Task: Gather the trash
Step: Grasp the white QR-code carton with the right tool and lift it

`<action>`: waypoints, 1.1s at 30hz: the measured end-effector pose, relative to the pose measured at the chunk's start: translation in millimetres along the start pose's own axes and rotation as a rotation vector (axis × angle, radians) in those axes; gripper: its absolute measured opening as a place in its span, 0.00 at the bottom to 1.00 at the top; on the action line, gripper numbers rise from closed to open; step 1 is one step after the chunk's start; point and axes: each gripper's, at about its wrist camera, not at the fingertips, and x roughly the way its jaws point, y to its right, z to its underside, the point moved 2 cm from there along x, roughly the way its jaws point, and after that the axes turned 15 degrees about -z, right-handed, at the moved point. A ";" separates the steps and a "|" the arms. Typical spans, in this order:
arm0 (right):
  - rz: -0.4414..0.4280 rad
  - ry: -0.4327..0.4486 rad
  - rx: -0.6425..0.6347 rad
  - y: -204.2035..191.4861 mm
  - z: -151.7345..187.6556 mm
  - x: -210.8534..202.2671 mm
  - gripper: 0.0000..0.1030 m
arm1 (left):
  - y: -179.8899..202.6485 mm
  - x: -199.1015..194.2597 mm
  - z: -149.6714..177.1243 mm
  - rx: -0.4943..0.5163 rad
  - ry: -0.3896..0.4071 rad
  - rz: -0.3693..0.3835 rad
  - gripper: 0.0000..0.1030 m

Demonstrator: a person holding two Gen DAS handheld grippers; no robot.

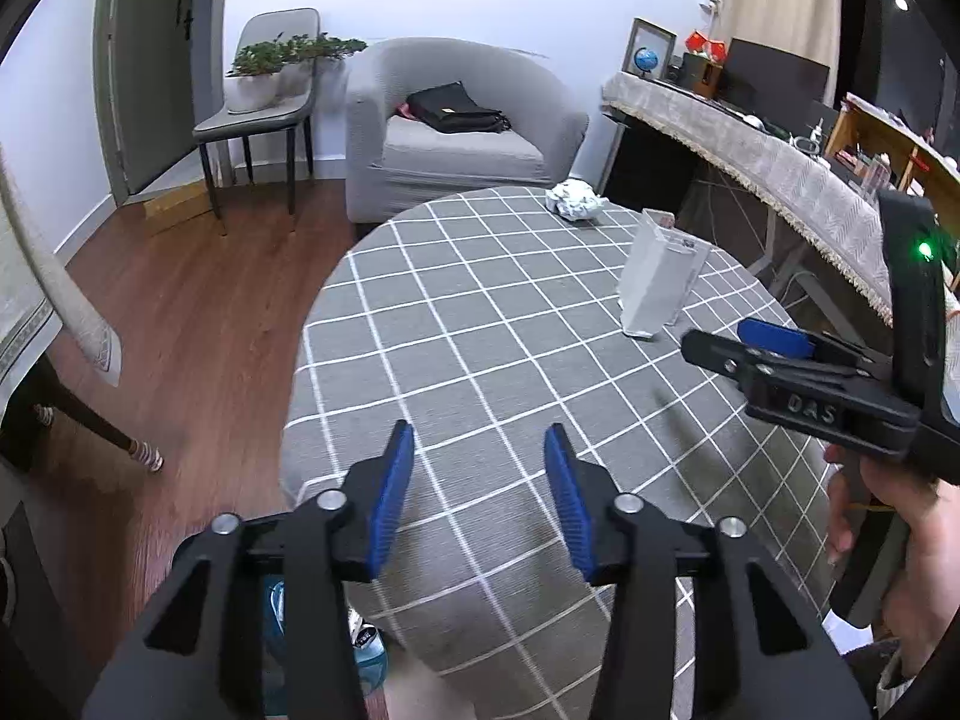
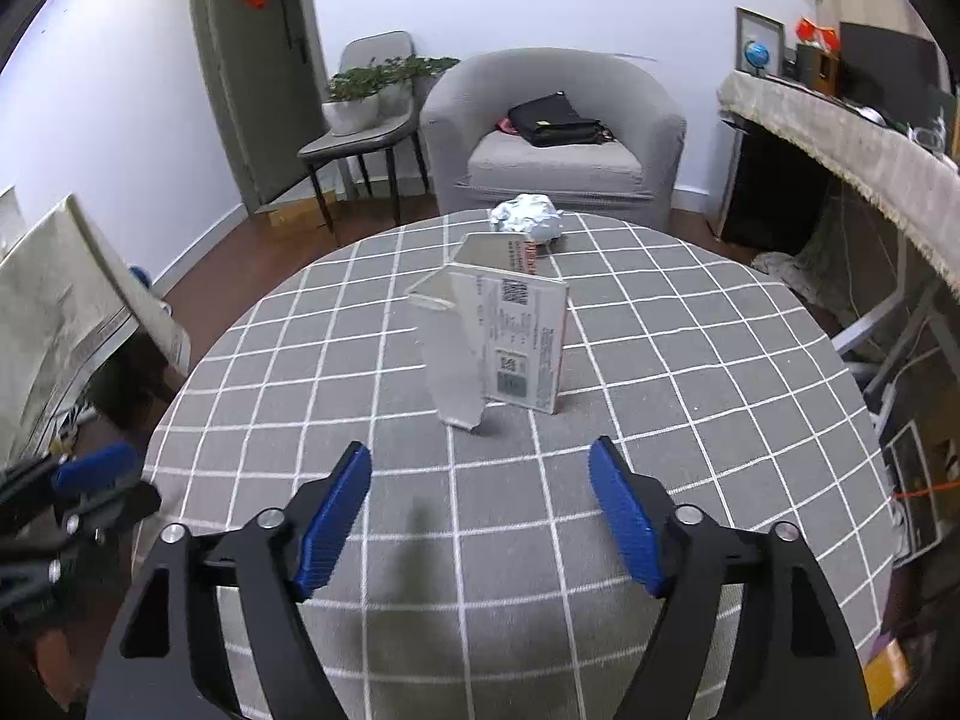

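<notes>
An opened grey cardboard box [image 2: 501, 339] with printed labels stands upright in the middle of the round table [image 2: 690, 372]; in the left wrist view the box [image 1: 657, 276] is at the right. Behind it, near the far edge, lies a crumpled ball of silvery paper [image 2: 528, 217], also seen as the paper ball [image 1: 575, 199]. My right gripper [image 2: 480, 468] is open, hovering over the cloth short of the box, nothing between its blue pads. My left gripper [image 1: 479, 453] is open over the table's near left part, empty. The right gripper [image 1: 744, 342] shows from the side, held by a hand [image 1: 894, 516].
The table wears a grey checked cloth. Beyond it stand a grey armchair [image 2: 558, 138] with a black bag [image 2: 555, 120], and a chair with potted plants [image 2: 366, 96]. A cloth-covered desk [image 2: 852, 138] runs along the right. Wooden floor [image 1: 198, 312] lies left.
</notes>
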 end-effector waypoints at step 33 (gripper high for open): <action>-0.121 0.123 0.213 48.1 -39.0 47.0 0.50 | 44.1 78.4 -107.9 0.058 0.011 0.033 0.77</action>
